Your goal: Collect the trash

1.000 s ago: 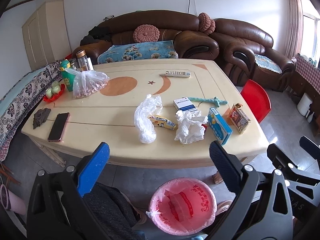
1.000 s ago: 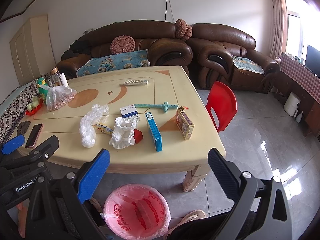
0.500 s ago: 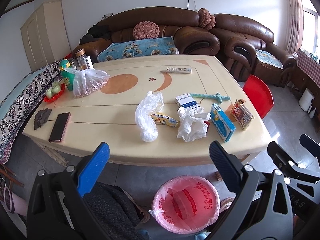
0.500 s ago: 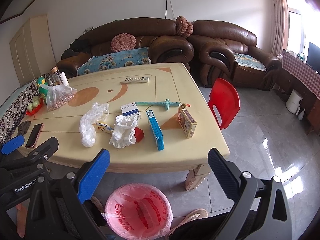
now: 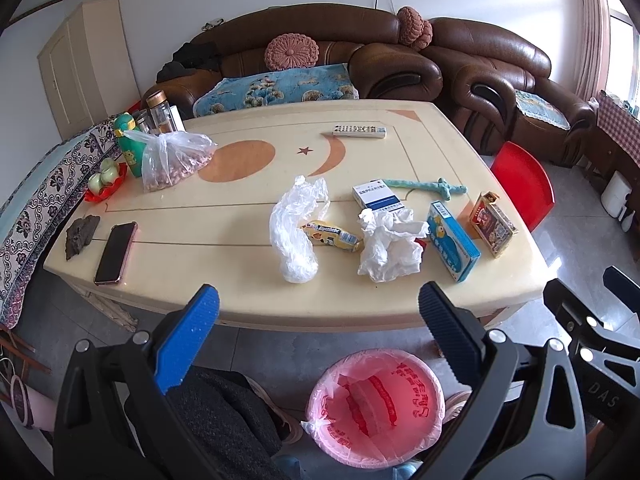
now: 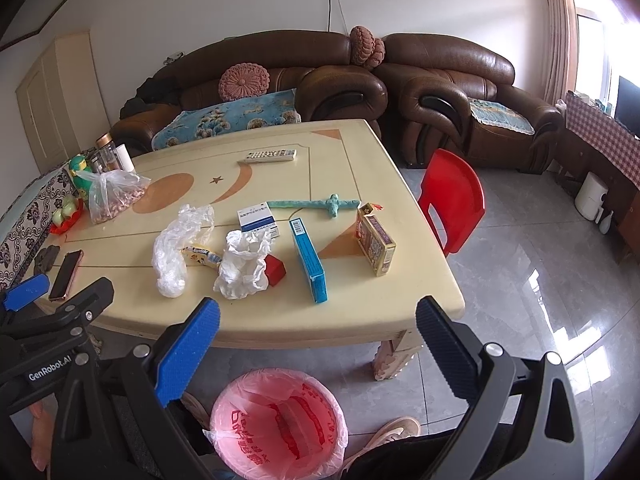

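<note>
Trash lies on the cream table [image 5: 248,292]: a crumpled clear plastic bag [image 5: 296,228] [image 6: 176,244], a yellow snack wrapper [image 5: 332,236] [image 6: 200,256], crumpled white paper [image 5: 390,244] [image 6: 244,264], a small red box [image 6: 275,269], a blue box [image 5: 452,236] [image 6: 308,260], a white-blue box [image 5: 378,196] [image 6: 258,220] and a brown carton [image 5: 492,226] [image 6: 376,244]. A bin with a pink liner [image 5: 376,404] [image 6: 280,424] stands on the floor before the table. My left gripper [image 5: 318,304] and right gripper [image 6: 318,320] are open and empty, held short of the table's near edge.
A phone [image 5: 116,252], a dark lump [image 5: 82,232], a bag of nuts [image 5: 172,160], bottles [image 5: 160,112], a remote [image 5: 360,131] and a teal toy sword [image 5: 428,188] also lie on the table. A red chair [image 6: 452,200] stands at its right. Brown sofas [image 5: 320,60] stand behind.
Both grippers have moved slightly closer to the table and higher; the table and bin sit a little lower in view. Nothing was picked up.
</note>
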Available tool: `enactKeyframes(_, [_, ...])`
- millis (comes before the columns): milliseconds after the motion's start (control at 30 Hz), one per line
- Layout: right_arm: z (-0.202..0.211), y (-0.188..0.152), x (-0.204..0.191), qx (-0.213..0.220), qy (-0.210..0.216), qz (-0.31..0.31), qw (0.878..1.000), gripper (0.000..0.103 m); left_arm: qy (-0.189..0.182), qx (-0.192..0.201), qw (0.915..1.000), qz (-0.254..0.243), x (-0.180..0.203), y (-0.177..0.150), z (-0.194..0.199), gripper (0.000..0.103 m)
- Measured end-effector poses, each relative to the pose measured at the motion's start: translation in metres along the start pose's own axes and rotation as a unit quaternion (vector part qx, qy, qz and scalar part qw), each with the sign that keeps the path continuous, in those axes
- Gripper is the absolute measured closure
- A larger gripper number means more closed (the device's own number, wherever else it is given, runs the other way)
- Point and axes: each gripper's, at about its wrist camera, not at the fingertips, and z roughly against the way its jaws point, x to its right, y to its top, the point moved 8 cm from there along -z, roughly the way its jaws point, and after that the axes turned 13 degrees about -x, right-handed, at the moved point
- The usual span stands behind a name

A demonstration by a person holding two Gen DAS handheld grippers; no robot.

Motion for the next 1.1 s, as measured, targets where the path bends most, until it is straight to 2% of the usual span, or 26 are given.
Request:
enactKeyframes(300, [-0.018, 0.011, 0.006, -0.016, 0.003, -0.005, 1.000, 0.007, 0.000, -0.012, 0.9999, 0.002, 0.000, 0.007, -0.008, 0.005])
enactKeyframes(1100, [-0.024, 0.011, 0.003, -0.016, 0.003, -0.004, 1.000, 0.007, 0.000, -0.016, 0.9999, 0.002, -0.003, 0.009, -0.013, 0.005])
